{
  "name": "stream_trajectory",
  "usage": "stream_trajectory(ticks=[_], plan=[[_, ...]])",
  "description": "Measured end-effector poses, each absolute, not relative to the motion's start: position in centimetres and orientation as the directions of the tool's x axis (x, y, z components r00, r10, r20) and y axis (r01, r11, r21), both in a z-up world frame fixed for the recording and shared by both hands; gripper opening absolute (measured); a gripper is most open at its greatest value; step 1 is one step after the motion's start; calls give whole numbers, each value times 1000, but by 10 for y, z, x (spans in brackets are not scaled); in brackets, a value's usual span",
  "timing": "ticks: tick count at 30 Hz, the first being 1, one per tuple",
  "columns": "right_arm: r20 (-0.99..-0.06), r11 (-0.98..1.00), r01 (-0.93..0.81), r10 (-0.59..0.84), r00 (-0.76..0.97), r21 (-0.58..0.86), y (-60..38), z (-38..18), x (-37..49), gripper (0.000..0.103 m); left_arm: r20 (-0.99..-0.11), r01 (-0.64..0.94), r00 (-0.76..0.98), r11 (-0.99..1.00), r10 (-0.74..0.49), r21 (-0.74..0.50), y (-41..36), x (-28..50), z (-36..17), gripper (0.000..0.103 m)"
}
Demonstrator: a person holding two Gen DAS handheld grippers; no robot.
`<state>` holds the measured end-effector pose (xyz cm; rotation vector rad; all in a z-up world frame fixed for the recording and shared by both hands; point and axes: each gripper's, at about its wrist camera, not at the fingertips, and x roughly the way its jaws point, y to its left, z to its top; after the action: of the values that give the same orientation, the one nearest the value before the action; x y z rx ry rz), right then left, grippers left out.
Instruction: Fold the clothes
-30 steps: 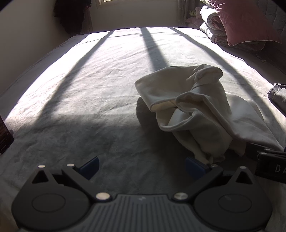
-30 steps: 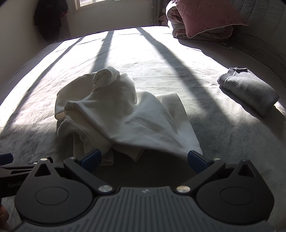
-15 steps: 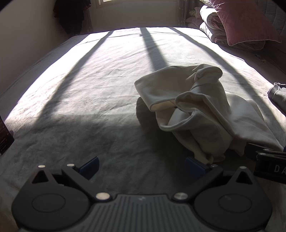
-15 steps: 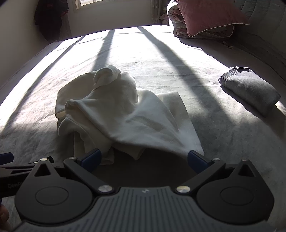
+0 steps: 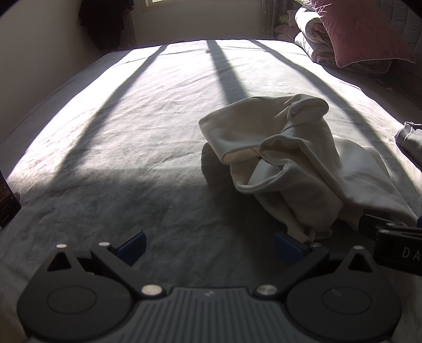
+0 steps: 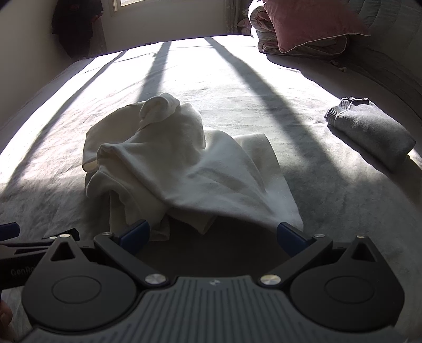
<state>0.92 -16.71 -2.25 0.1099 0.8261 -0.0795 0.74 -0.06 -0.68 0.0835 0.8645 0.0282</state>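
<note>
A crumpled cream garment [image 5: 287,161] [image 6: 171,158] lies bunched on the grey bed [image 5: 132,132] [image 6: 263,92]. My left gripper [image 5: 209,244] is open just short of the pile, and the cloth's lowest tip touches its right finger [image 5: 288,246]. Nothing sits between its fingers. My right gripper [image 6: 212,233] is open too, its fingers spread at the garment's near hem, which hangs over the gap. The cloth's corners brush the left finger [image 6: 134,234] and the right one. Each gripper shows at the edge of the other's view.
A folded grey garment [image 6: 369,132] [image 5: 410,138] lies on the bed's right side. A pink pillow [image 6: 306,23] [image 5: 361,31] and rolled bedding sit at the far right. Dark clothing [image 6: 76,26] hangs by the window wall. A dark object [image 5: 6,203] stands at the left edge.
Both grippers have edged slightly forward toward the garment. The right view has risen a little. The garment has not moved.
</note>
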Motion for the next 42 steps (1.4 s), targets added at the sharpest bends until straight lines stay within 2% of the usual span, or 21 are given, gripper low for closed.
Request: stream_trajectory(ticks=[27, 35, 42], plan=[[-744, 991, 114, -21, 667, 74, -171, -27, 23, 103, -764, -33, 637, 994, 99, 101, 4, 13, -12, 102], [-789, 992, 111, -26, 614, 53, -185, -41, 53, 103, -784, -42, 610, 993, 114, 112, 2, 34, -13, 103], [-822, 994, 70, 32, 568, 87, -197, -50, 71, 103, -812, -17, 579, 997, 73, 77, 5, 66, -18, 103]])
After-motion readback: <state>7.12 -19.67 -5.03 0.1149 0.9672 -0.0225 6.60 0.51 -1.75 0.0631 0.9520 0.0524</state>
